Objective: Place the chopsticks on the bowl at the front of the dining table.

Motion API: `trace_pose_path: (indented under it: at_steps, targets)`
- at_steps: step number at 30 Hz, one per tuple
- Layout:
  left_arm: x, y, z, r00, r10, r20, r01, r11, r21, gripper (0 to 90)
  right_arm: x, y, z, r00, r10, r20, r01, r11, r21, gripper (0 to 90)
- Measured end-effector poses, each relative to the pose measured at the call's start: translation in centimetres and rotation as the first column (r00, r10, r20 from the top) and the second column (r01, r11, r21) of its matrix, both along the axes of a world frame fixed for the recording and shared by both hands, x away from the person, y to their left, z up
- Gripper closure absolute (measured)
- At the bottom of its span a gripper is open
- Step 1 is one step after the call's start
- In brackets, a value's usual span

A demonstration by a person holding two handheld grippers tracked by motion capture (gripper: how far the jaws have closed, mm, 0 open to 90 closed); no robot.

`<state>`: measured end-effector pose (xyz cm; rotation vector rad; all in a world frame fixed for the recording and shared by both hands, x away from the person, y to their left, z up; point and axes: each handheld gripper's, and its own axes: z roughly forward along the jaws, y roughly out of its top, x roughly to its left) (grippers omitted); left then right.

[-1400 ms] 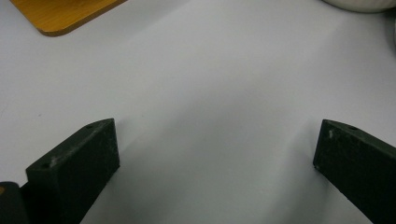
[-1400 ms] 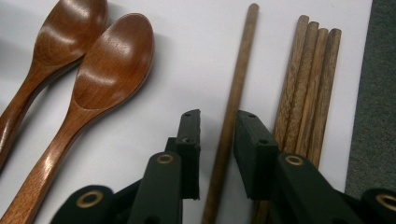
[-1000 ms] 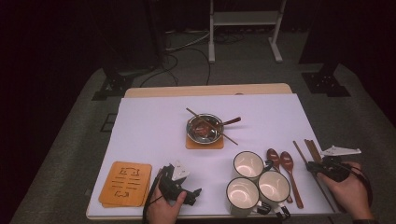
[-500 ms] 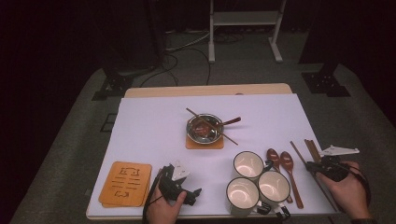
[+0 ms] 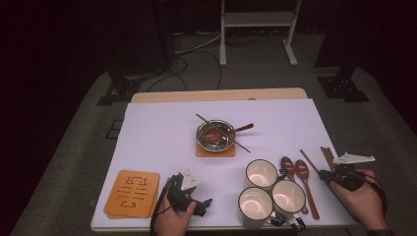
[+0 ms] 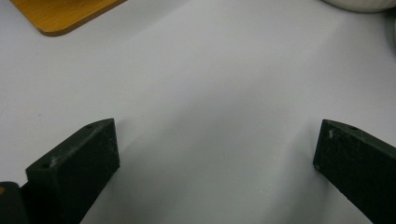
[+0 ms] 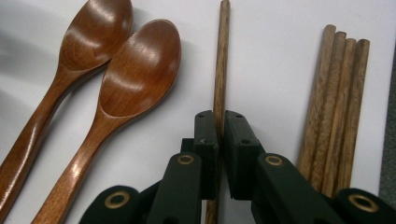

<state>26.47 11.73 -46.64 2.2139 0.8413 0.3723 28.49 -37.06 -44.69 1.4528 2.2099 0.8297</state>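
My right gripper [image 7: 219, 116] is shut on a single brown wooden chopstick [image 7: 222, 56], which lies along the white table and points away from me. In the high view this gripper [image 5: 327, 174] sits at the table's front right, with the chopstick [image 5: 310, 160] sticking out toward the upper left. A bundle of several chopsticks [image 7: 338, 93] lies just right of it. Two wooden spoons [image 7: 135, 74] lie side by side to its left. My left gripper [image 5: 204, 204] rests at the front edge; its jaws [image 6: 217, 149] stand wide open over bare table.
Three white mugs [image 5: 262, 173] cluster between the two hands. An orange coaster stack [image 5: 133, 193] lies front left. A metal bowl [image 5: 215, 133] with chopsticks and a spoon across it sits on a coaster mid-table. The white tabletop [image 5: 162, 137] ends close to both hands.
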Motion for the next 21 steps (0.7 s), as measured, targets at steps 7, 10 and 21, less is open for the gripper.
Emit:
trace_pose_path:
  at_steps: [7, 10, 21]
  targets:
    - [0.00, 0.00, 0.00, 1.0000, -0.001, 0.000, 0.001, 1.0000, 0.001, 0.0, 0.08, 0.45, -0.01, 0.9999, 0.012, 0.000, -0.012, 1.000, -0.001, 83.6]
    - [-0.01, 0.00, 0.00, 1.0000, 0.000, 0.000, 0.000, 1.0000, 0.001, 0.0, 0.09, 0.59, -0.01, 0.9999, 0.013, 0.000, -0.013, 1.000, 0.000, 83.7]
    - [-0.01, 0.00, 0.00, 1.0000, 0.000, 0.001, 0.000, 1.0000, 0.000, 0.0, 0.30, 1.02, -0.04, 0.9998, 0.021, 0.003, -0.021, 1.000, 0.000, 84.1]
